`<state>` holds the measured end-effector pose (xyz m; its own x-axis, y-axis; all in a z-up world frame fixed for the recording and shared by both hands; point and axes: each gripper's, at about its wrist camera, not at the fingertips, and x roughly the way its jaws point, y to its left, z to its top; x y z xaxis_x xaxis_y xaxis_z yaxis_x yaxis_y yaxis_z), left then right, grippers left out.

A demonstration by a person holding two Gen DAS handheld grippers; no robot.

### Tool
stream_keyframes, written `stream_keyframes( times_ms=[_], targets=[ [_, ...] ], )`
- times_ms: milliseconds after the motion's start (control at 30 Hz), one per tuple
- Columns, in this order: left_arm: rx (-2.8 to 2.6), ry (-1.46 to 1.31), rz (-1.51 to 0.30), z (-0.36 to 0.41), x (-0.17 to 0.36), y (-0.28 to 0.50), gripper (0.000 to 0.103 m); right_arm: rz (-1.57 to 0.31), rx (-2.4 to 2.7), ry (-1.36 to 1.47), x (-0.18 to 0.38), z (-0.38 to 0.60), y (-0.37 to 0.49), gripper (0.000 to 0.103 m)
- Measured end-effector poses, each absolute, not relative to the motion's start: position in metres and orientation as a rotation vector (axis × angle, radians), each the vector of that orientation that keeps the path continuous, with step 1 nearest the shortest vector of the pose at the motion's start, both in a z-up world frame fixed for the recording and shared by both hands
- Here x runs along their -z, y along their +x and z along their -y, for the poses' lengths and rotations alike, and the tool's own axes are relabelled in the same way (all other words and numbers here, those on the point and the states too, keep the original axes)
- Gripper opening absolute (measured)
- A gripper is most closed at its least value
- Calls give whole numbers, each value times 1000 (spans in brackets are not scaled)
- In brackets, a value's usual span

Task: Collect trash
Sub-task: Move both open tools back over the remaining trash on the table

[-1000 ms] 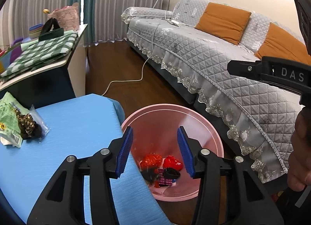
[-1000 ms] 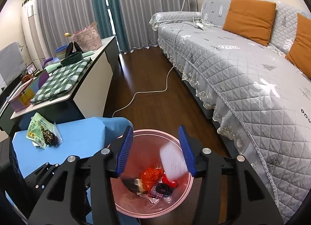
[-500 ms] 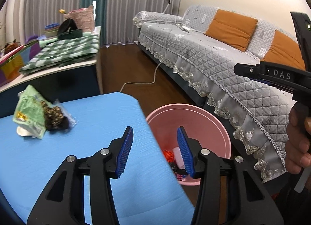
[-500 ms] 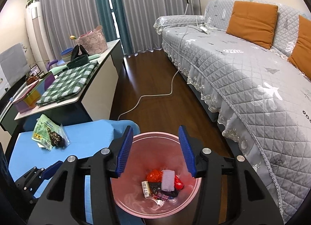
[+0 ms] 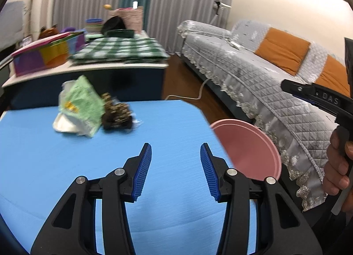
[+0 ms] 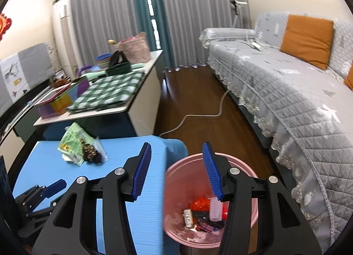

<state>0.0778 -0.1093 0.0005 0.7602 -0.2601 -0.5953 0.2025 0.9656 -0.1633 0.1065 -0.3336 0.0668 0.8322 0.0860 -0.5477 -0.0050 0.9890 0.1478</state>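
Occupying the right side of both views, a grey quilted sofa [image 6: 293, 92] with lace trim and orange cushions [image 6: 306, 40] is seen beside a dark wood floor crossed by a white cable [image 6: 198, 116]. A blue table [image 5: 66, 166] fills the lower part of the left wrist view, and a pink bin [image 6: 176, 188] is placed on the floor just beside its corner. At the bottom of the bin, collected trash [image 6: 205, 213] is visible in the right wrist view: a crumpled red wrapper, a pale rectangular piece standing on end, a small tan packet and several dark scraps. The remaining trash lies on the far left part of the table: a crumpled green packet [image 5: 81, 105] with yellow print, under which a white piece is partly tucked, and a dark clump flecked with gold [image 5: 117, 114] inside clear film, touching the packet's right edge. These items are blurred in both views. The left gripper [image 5: 175, 166] is held over bare table surface with its blue ribbed pads apart and nothing between them. The right gripper [image 6: 177, 171] is positioned above the table corner and the bin, its pads likewise spread and empty. A hand [image 5: 337, 166] gripping the right gripper's handle is visible at the right edge of the left wrist view.
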Motion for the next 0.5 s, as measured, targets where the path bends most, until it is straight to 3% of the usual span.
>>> stream_keyframes(
  times_ms=[500],
  targets=[
    [16, -120, -609, 8, 14, 103, 43, -586, -228, 117, -45, 251, 132, 48]
  ],
)
